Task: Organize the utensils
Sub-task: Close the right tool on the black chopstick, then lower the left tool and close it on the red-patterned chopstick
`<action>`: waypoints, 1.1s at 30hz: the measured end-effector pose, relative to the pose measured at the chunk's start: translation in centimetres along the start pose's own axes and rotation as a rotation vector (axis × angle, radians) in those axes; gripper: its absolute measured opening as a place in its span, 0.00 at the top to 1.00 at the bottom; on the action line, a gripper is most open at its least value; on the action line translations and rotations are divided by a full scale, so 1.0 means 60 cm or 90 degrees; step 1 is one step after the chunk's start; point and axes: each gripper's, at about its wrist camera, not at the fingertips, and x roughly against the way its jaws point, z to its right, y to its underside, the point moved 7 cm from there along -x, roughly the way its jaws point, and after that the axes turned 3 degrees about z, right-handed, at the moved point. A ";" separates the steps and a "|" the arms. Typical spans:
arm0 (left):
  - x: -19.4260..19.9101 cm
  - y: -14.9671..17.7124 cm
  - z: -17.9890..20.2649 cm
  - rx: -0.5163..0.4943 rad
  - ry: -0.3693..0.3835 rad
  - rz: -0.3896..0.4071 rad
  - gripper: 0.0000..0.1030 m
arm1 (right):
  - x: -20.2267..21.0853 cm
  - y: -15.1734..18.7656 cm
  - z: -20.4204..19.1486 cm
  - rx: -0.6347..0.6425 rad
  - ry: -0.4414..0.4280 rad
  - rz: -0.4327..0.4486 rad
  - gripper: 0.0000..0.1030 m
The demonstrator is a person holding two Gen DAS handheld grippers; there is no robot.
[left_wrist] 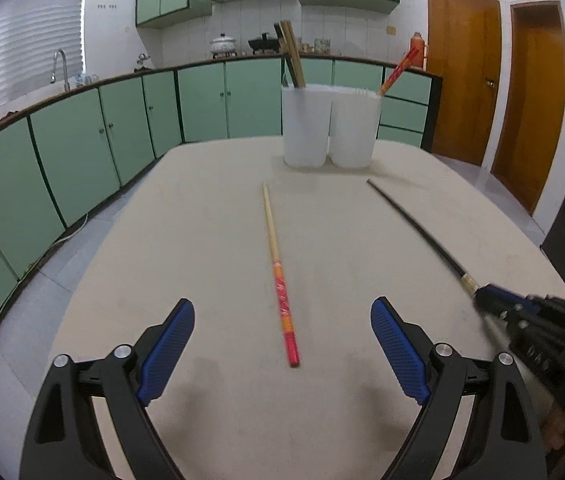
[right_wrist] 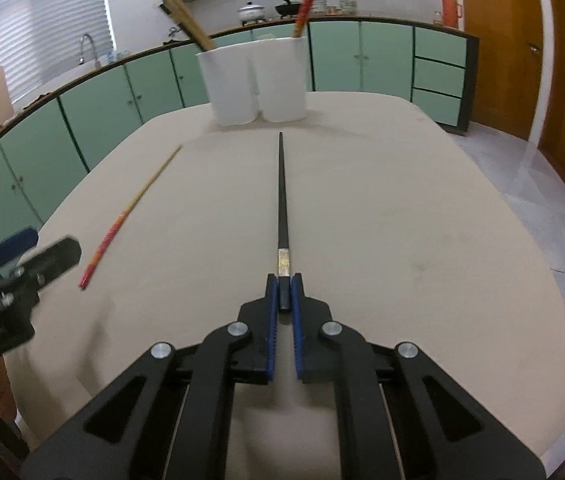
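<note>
On a smooth beige table [right_wrist: 402, 208], right gripper [right_wrist: 283, 280] with ribbed blue pads clamped on a slim black chopstick [right_wrist: 281, 192], left gripper [left_wrist: 282, 320] wide apart and empty over a red-patterned wooden chopstick [left_wrist: 280, 280], twin white tubs [left_wrist: 328, 128] beyond.

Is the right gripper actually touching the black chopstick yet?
Touching. The right wrist view shows the right gripper with both blue pads closed against the butt end of the black chopstick.
</note>
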 end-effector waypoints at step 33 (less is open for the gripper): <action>-0.033 0.029 -0.006 0.031 0.007 -0.108 0.77 | 0.004 0.010 0.008 -0.006 -0.016 -0.020 0.88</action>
